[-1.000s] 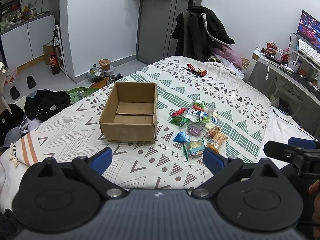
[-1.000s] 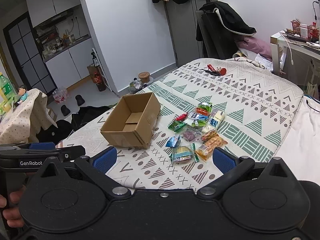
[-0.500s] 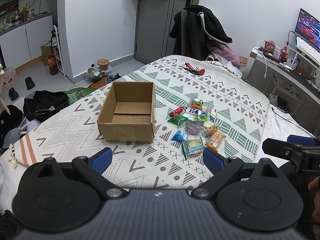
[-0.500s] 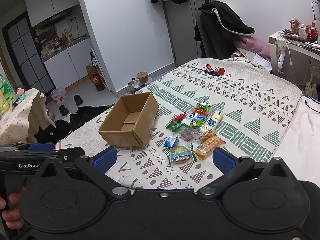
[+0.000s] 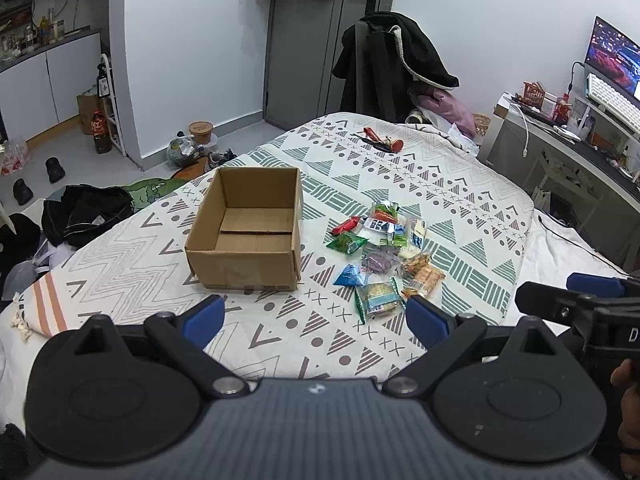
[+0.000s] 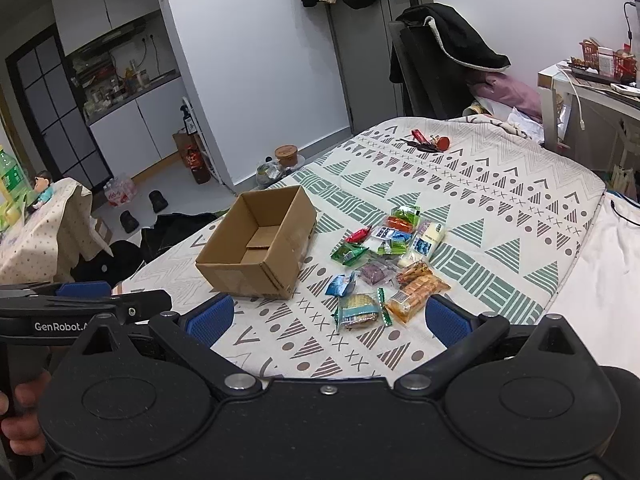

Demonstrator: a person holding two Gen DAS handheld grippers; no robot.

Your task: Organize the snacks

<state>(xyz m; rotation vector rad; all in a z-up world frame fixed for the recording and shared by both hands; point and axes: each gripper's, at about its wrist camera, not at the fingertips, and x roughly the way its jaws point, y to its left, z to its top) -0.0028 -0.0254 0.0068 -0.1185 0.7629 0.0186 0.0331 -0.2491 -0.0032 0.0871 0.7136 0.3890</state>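
An open, empty cardboard box (image 5: 246,232) (image 6: 260,244) stands on the patterned bedspread (image 5: 460,200). To its right lies a loose pile of several wrapped snacks (image 5: 380,252) (image 6: 388,256), the nearest a cracker pack (image 5: 378,298) (image 6: 358,310) beside an orange biscuit pack (image 6: 416,292). My left gripper (image 5: 314,318) is open and empty, held back near the bed's front edge. The right gripper (image 6: 328,318) is open and empty too, just short of the cracker pack. Each gripper shows at the edge of the other's view.
Red items (image 5: 384,142) lie at the bed's far end. A chair draped with a dark coat (image 5: 394,64) stands behind the bed, a desk with monitor and keyboard (image 5: 608,92) to the right. Clothes, shoes and bottles lie on the floor (image 5: 80,208) to the left.
Both grippers have drifted slightly forward and lower toward the bed; box and snacks look a little nearer. Nothing on the bed has moved, and both jaws stay open.
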